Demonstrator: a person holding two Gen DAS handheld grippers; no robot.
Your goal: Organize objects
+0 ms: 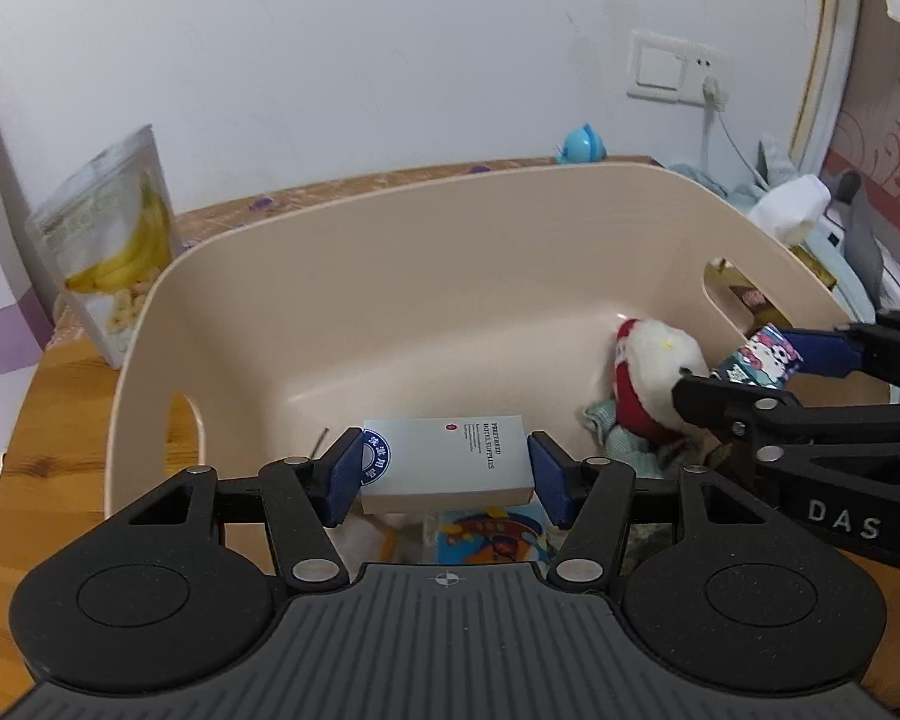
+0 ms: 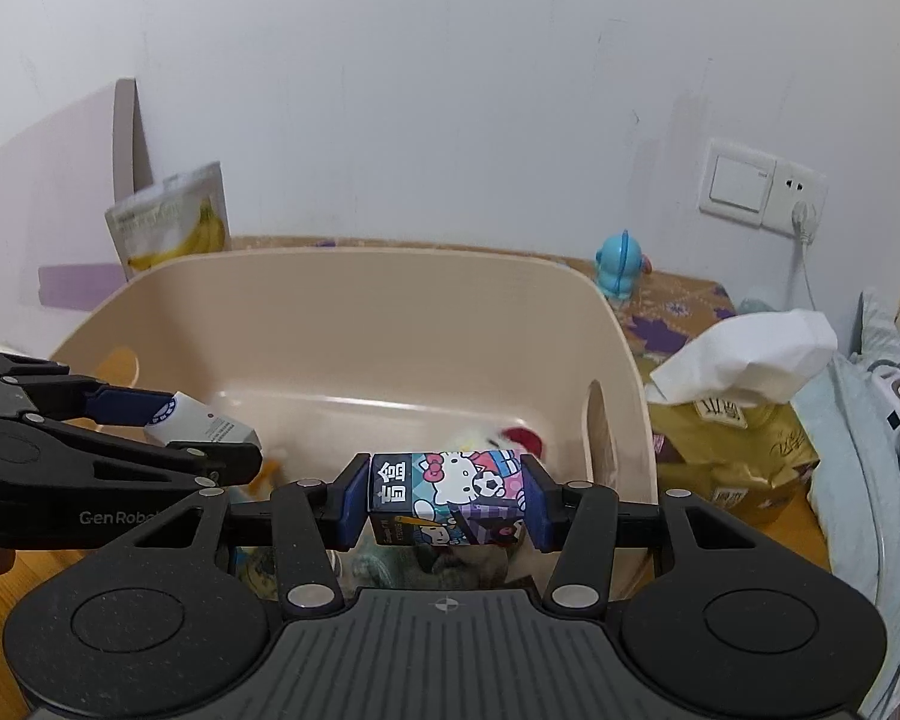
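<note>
My left gripper (image 1: 444,471) is shut on a white hotel-supplies box (image 1: 450,462) and holds it over the near part of a beige plastic tub (image 1: 390,252). My right gripper (image 2: 447,495) is shut on a Hello Kitty box (image 2: 447,489) and holds it above the tub (image 2: 342,330) at its right side. In the left wrist view the Hello Kitty box (image 1: 762,360) shows at the right. In the right wrist view the white box (image 2: 201,420) shows at the left. A white and red plush toy (image 1: 654,378) lies in the tub on a teal cloth (image 1: 615,444).
A banana chips bag (image 1: 114,246) leans on the wall left of the tub. A blue toy (image 2: 621,264) stands behind the tub. A tissue pack (image 2: 744,414) sits to the right of the tub. A colourful packet (image 1: 492,537) lies in the tub's near end.
</note>
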